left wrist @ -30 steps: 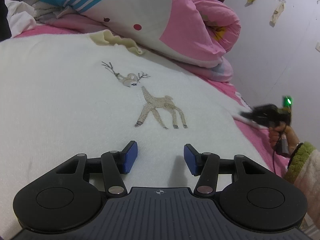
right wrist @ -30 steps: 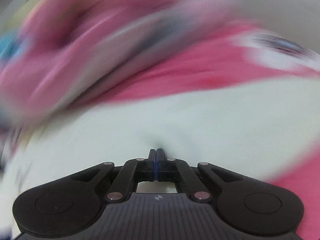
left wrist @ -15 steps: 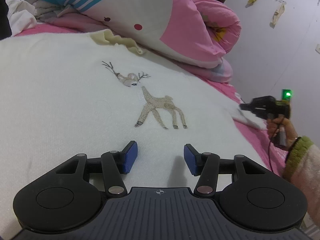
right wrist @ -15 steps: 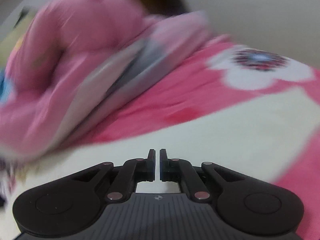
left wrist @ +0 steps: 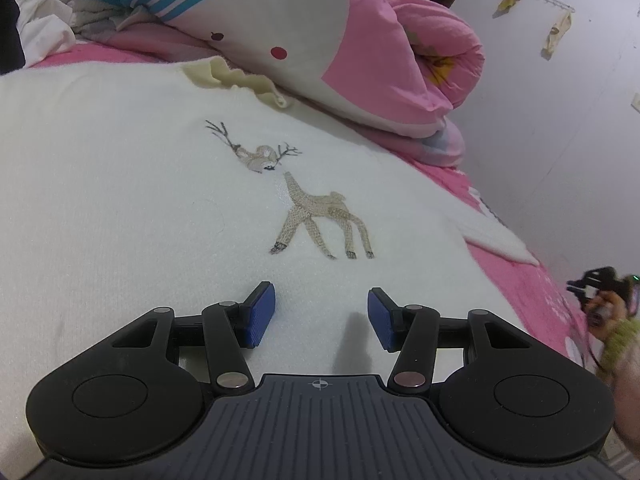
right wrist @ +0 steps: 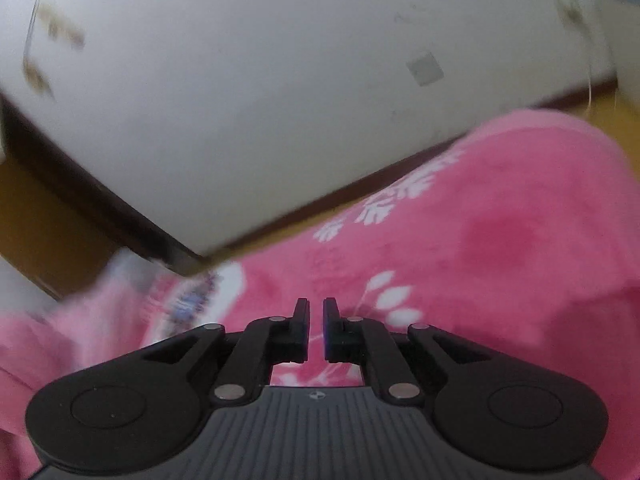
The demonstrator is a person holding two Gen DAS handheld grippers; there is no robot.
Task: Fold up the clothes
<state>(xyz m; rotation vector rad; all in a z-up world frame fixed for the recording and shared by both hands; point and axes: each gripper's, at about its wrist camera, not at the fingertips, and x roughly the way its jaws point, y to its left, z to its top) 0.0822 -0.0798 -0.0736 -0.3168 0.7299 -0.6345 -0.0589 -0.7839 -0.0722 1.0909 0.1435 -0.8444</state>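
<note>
A white knitted sweater (left wrist: 132,200) with an embroidered deer (left wrist: 316,216) lies spread flat on the bed. One sleeve (left wrist: 500,240) sticks out to the right over the pink sheet. My left gripper (left wrist: 321,314) hovers just over the sweater's near part, open, nothing between its blue pads. My right gripper (right wrist: 316,322) is over the pink sheet, off the sweater; its jaws are opening by a narrow gap with nothing in them. In the left wrist view the right gripper (left wrist: 592,280) shows blurred at the far right edge, held by a hand in a green cuff.
A rolled pink and white quilt (left wrist: 360,60) lies behind the sweater, with loose clothes (left wrist: 44,32) at the back left. The pink floral sheet (right wrist: 500,248) ends at the bed's edge near a white wall (right wrist: 280,100) and a strip of wooden floor (right wrist: 48,240).
My right gripper let go of the white sleeve, parted its jaws a little and swung away right, off the sweater toward the bed's edge. The left gripper stayed still.
</note>
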